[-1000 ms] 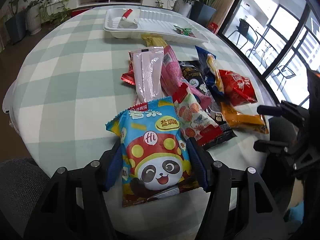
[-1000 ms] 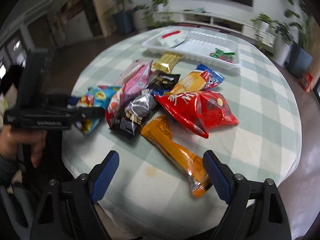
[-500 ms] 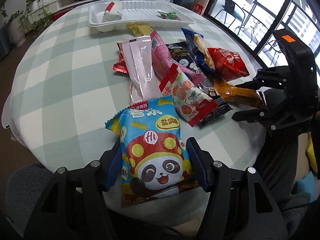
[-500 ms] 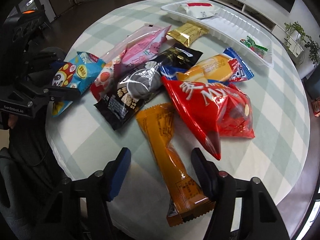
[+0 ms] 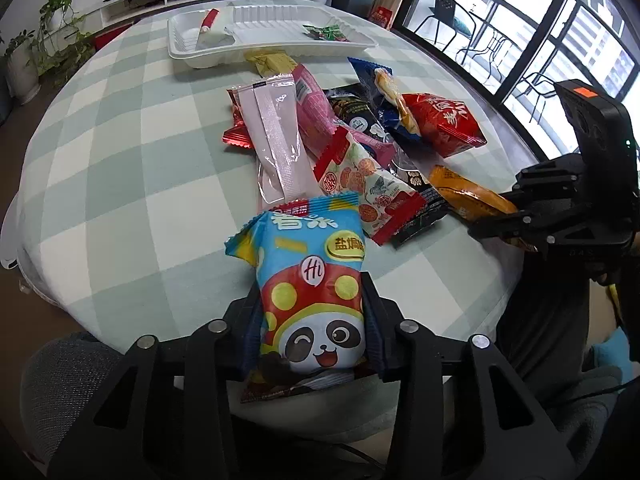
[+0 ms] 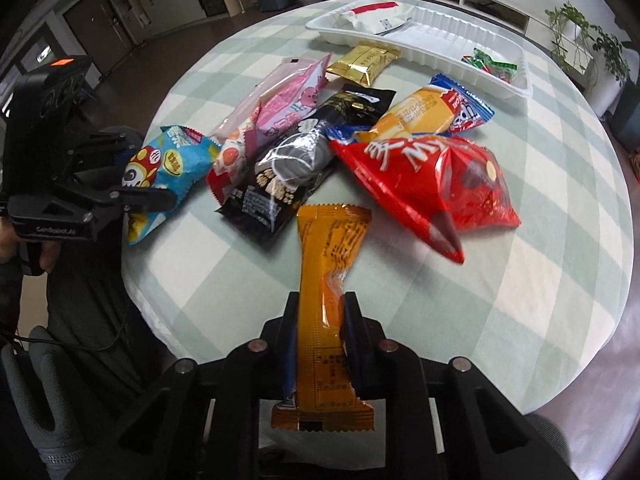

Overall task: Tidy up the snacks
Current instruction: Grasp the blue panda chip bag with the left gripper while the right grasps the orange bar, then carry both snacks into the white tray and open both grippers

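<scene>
Pick-up step under way. The blue panda snack bag (image 5: 312, 292), at the table's near edge, is being closed on by the left gripper (image 5: 312, 320). The orange bar packet (image 6: 326, 320) is clamped by the right gripper (image 6: 320, 328). Next, judged: both lifted and carried to the white tray (image 6: 516, 88) at the far side.

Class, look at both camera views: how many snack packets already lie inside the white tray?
2. A white packet with a red stripe lies at one end of the white tray; a small green packet lies at the other. Smaller items may be hidden behind the rim.
</scene>
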`<state>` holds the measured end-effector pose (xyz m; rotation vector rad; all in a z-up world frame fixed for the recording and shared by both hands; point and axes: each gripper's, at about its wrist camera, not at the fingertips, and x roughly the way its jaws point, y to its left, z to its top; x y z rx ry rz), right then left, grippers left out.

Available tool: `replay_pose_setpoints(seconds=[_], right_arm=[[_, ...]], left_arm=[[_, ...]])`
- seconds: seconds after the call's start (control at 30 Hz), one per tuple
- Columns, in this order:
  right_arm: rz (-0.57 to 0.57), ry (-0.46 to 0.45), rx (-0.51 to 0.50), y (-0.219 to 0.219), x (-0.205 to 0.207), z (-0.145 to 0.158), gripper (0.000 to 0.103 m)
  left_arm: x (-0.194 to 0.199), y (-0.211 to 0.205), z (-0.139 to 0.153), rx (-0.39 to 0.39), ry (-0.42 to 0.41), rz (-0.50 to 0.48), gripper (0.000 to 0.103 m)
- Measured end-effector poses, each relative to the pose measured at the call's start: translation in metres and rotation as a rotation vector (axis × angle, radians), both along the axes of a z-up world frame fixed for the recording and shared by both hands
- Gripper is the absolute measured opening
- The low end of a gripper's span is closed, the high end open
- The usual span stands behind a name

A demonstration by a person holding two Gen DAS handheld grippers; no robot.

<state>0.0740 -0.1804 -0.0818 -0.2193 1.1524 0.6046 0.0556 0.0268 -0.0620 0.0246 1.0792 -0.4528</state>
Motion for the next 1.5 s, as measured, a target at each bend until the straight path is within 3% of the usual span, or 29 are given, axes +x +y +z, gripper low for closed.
replay_pose_setpoints(seconds=[0.27, 0.5, 0.63, 0.77, 0.9, 1.13, 1.3, 1.5], right_arm=[[-0.09, 0.019, 0.226, -0.012, -0.023, 0.01, 0.02], [-0.194, 0.039, 0.444, -0.038, -0.024, 0.019, 0.02], [-0.232, 0.021, 0.545, -0.052, -0.019, 0.034, 0.02], [-0.288, -0.017, 0.597, -0.072, -0.002, 0.051, 0.02], [-0.37, -0.067, 0.604, -0.095, 0.028, 0.071, 0.02], [-0.498, -0.115, 0.536, -0.12, 0.109, 0.095, 0.02], [-0.451, -0.093, 0.446, -0.093, 0.179, 0.102, 0.02], [-0.375, -0.055, 0.344, -0.047, 0.239, 0.09, 0.02]], left_arm=[[-0.003, 0.012, 0.006, -0.068, -0.003, 0.027, 0.033], [-0.004, 0.029, 0.021, -0.227, 0.002, 0.031, 0.033], [0.008, 0.039, 0.039, -0.306, -0.035, 0.037, 0.033], [0.039, 0.049, 0.058, -0.311, -0.083, 0.05, 0.033], [0.082, 0.061, 0.081, -0.326, -0.133, 0.074, 0.033], [0.181, 0.064, 0.115, -0.274, -0.207, 0.126, 0.033], [0.249, 0.03, 0.117, -0.25, -0.193, 0.114, 0.033], [0.297, -0.016, 0.092, -0.2, -0.133, 0.068, 0.033]])
